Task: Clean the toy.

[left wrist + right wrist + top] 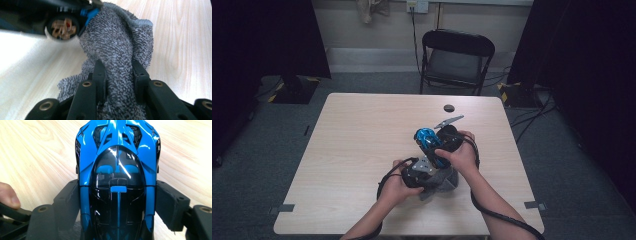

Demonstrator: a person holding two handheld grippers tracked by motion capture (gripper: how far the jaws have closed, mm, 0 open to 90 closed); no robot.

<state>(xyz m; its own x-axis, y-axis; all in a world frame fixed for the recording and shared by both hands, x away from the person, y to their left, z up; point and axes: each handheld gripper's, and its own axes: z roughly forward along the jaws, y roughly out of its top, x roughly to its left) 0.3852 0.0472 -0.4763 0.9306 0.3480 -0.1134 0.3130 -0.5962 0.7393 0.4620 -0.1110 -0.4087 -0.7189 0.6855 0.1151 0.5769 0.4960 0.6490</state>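
**One cloth, one toy car, two grippers**

Left gripper [117, 75] clamped on one grey cloth [117, 45], just below the toy car on the table [362, 130]. Right gripper [117, 202] closed on both flanks of one blue toy car [117, 170], long axis along the jaws, pointing away.

A glossy blue toy car [117, 170] with a black canopy sits clamped by its sides between the right tool's [117, 202] jaws, just above the pale wooden surface [37, 157]. A grey speckled towel [117, 50] is pinched between the left tool's [118, 75] jaws, bunched upward and touching the car's underside.
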